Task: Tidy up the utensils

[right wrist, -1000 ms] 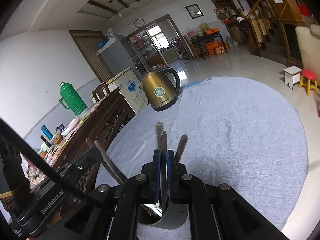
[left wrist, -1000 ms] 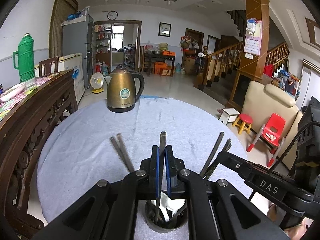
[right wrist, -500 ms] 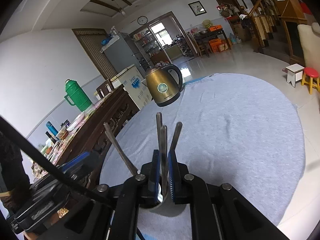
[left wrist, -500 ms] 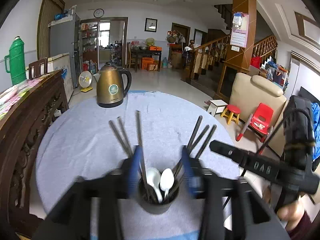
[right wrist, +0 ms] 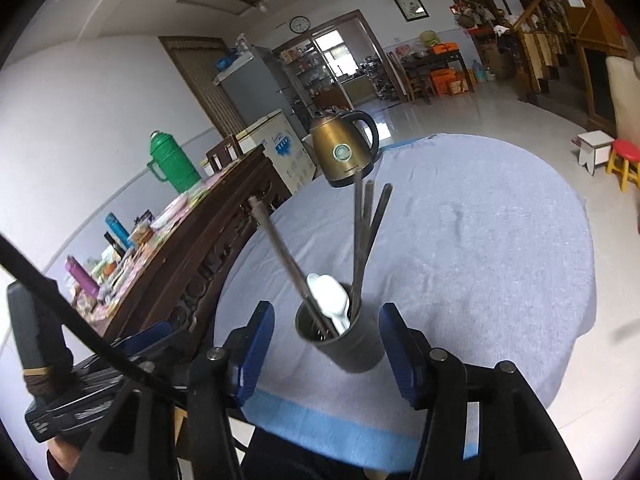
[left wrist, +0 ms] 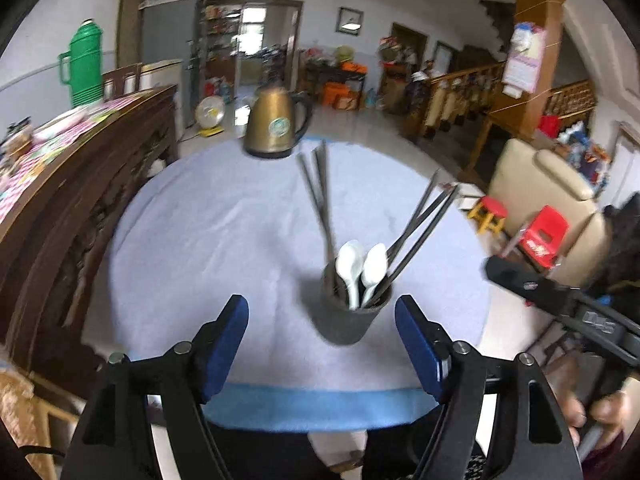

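Note:
A dark utensil cup (left wrist: pixel 347 314) stands near the front edge of the round table. It holds two white spoons (left wrist: pixel 360 270) and several metal chopsticks (left wrist: pixel 320 200) leaning left and right. It also shows in the right wrist view (right wrist: pixel 348 340), with chopsticks (right wrist: pixel 366 240) and a white spoon (right wrist: pixel 330 296). My left gripper (left wrist: pixel 322 336) is open and empty, pulled back just short of the cup. My right gripper (right wrist: pixel 326 340) is open and empty, its jaws either side of the cup.
A bronze kettle (left wrist: pixel 276 126) stands at the table's far edge. The table wears a grey cloth (left wrist: pixel 224 232) with a blue front hem. A dark wooden sideboard (left wrist: pixel 60 184) with a green thermos (left wrist: pixel 86 64) runs along the left. The other gripper's body (left wrist: pixel 560 300) is at right.
Both grippers were shut on chopsticks over the cup. Both have opened and drawn back toward the table's front; the chopsticks now stand in the cup.

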Tool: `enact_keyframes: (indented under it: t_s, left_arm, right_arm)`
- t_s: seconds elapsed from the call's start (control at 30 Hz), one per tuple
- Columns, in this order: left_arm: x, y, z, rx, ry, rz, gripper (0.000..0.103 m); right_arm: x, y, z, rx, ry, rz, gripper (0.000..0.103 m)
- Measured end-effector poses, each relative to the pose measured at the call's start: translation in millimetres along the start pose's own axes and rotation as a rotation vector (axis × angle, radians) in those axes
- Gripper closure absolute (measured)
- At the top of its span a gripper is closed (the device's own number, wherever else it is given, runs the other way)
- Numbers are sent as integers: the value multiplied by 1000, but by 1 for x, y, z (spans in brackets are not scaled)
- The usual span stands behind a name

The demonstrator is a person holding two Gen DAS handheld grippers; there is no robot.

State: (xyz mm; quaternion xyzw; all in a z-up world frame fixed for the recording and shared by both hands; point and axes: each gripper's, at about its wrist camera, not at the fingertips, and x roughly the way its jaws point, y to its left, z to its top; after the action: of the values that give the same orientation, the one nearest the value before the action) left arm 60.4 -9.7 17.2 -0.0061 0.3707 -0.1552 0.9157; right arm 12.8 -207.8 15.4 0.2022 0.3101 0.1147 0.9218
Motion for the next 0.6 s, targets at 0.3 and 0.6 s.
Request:
enact_keyframes:
  t_s: [0.3,0.6]
  left_arm:
    - [-3,-2,-4,47,-14,215,23]
    - [-15,3,-3,60,-60,318,17]
  right_arm:
    - [-18,8,-13,-41,-17,-138,41]
    - [-21,14,-18,-58,-27,-168,40]
